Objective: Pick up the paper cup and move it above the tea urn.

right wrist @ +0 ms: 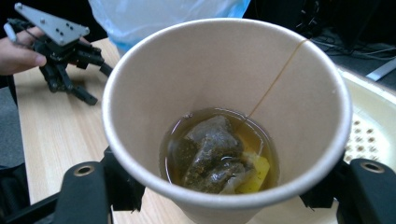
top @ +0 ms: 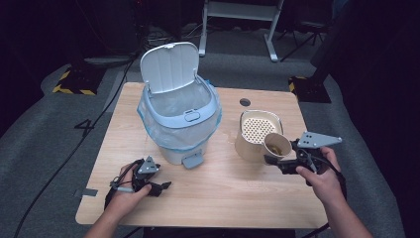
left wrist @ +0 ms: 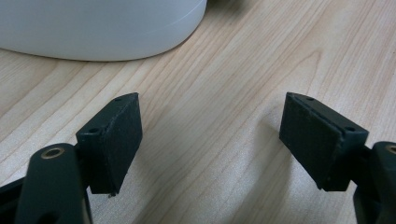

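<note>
A tan paper cup [top: 276, 144] sits between the jaws of my right gripper [top: 276, 154], which is shut on it. In the right gripper view the cup [right wrist: 224, 84] holds amber liquid, a wet tea bag [right wrist: 210, 158] and its string, with the right gripper [right wrist: 219, 189] pressing its lower wall. The cup hangs above the table at the near rim of a beige pot with a perforated strainer top [top: 257, 130]. My left gripper [top: 159, 188] rests low on the wooden table [top: 223, 193] in front of the bin. Its jaws stand wide apart, and the left gripper [left wrist: 210, 140] holds nothing.
A pale blue pedal bin [top: 176, 119] with a blue liner and its lid raised stands at the table's middle; its white base [left wrist: 93, 28] lies just ahead of the left jaws. The strainer's rim [right wrist: 373, 121] is right behind the cup. The left gripper [right wrist: 60, 46] shows across the table.
</note>
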A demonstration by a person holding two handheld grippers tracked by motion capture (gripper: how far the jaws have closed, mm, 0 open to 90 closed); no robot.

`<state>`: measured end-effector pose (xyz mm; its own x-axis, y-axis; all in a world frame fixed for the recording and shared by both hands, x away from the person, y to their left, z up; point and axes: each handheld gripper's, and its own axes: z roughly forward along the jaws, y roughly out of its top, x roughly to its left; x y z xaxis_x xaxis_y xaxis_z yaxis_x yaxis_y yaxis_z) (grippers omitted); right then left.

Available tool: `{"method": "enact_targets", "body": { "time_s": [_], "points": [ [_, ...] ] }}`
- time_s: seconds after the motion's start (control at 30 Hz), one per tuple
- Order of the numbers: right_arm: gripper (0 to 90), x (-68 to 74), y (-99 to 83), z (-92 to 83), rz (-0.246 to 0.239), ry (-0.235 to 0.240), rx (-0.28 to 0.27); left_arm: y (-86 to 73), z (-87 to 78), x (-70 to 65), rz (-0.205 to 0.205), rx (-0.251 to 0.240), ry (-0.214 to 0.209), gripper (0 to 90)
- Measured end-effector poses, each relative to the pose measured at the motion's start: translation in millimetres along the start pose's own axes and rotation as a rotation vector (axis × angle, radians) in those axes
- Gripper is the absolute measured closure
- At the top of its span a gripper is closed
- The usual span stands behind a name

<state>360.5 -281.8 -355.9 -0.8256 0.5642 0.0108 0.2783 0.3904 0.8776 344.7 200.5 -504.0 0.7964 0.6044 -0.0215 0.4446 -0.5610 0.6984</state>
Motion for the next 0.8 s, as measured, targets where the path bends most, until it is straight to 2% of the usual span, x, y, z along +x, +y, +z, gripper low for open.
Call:
{"method": "enact_targets", "body": {
  "time_s": [0.2, 0.27, 0.4, 0.43, 0.5, 0.8],
  "points": [
    [31.8, -10.8, 21.7, -4.3, -0.019, -0.022, -0.007, 0.0, 0.0, 0.0, 0.0, 0.0, 0.0, 21.5],
    [31.8, -12.4, 23.4, -4.4, -0.016, -0.024, -0.007, 0.0, 0.0, 0.0, 0.0, 0.0, 0.0, 21.5],
    [31.8, -23.2, 31.1, -3.1, -0.018, -0.039, -0.007, 0.0, -0.1, 0.1, 0.002, 0.001, 0.002, 21.5],
    [31.8, -29.6, 35.8, -1.5, -0.023, -0.051, -0.005, 0.0, 0.0, 0.0, 0.002, 0.0, 0.002, 21.5],
    [31.9, -31.7, 37.3, -0.8, -0.024, -0.054, -0.006, 0.0, 0.0, 0.0, 0.002, 0.0, 0.002, 21.5],
    [31.8, -56.6, 46.9, 10.1, -0.036, -0.089, 0.009, 0.0, 0.0, 0.0, 0.0, 0.001, 0.0, 21.5]
  ]
}}
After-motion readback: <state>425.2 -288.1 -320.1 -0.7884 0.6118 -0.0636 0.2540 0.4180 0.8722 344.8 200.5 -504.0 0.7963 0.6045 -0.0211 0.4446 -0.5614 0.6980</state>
